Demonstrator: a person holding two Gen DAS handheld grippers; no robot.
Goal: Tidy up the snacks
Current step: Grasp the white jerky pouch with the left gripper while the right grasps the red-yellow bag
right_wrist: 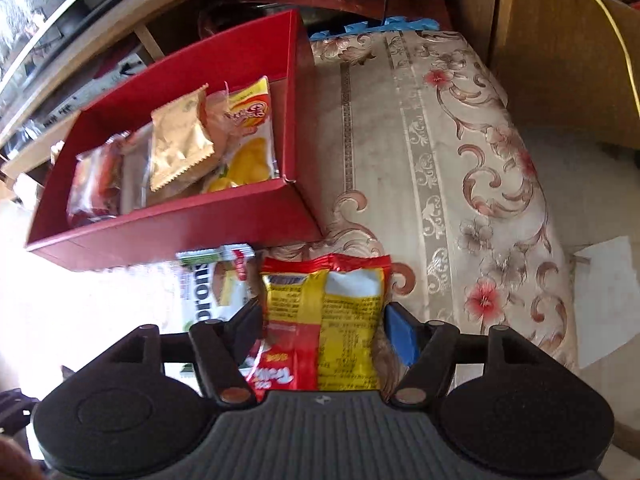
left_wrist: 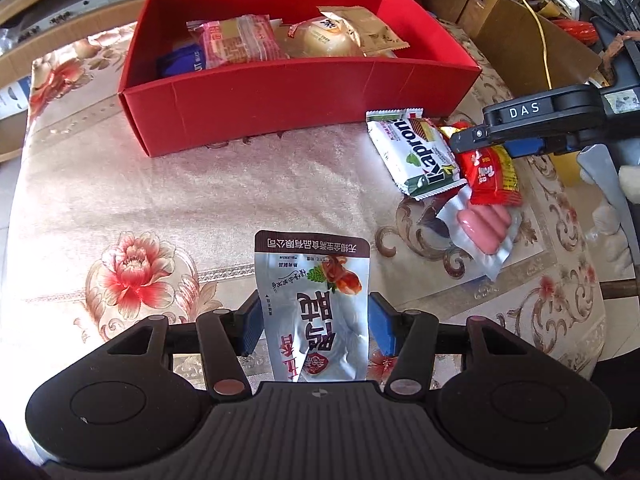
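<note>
A red box (left_wrist: 304, 100) holding several wrapped snacks stands at the far side of the flowered cloth; it also shows in the right wrist view (right_wrist: 176, 232). My left gripper (left_wrist: 314, 318) is shut on a silver pouch (left_wrist: 316, 304) with brown top. My right gripper (right_wrist: 324, 320) is shut on a red and yellow snack pack (right_wrist: 324, 320); in the left wrist view it (left_wrist: 480, 148) grips that pack (left_wrist: 494, 176) just right of the box. A white and green wafer pack (left_wrist: 416, 152) and a sausage pack (left_wrist: 484, 228) lie beside it.
The flowered cloth (left_wrist: 120, 208) covers a small table with edges close on the left and right. Cardboard boxes (left_wrist: 532, 44), cables and clutter stand behind and to the right. A wooden panel (right_wrist: 560, 60) is at the far right.
</note>
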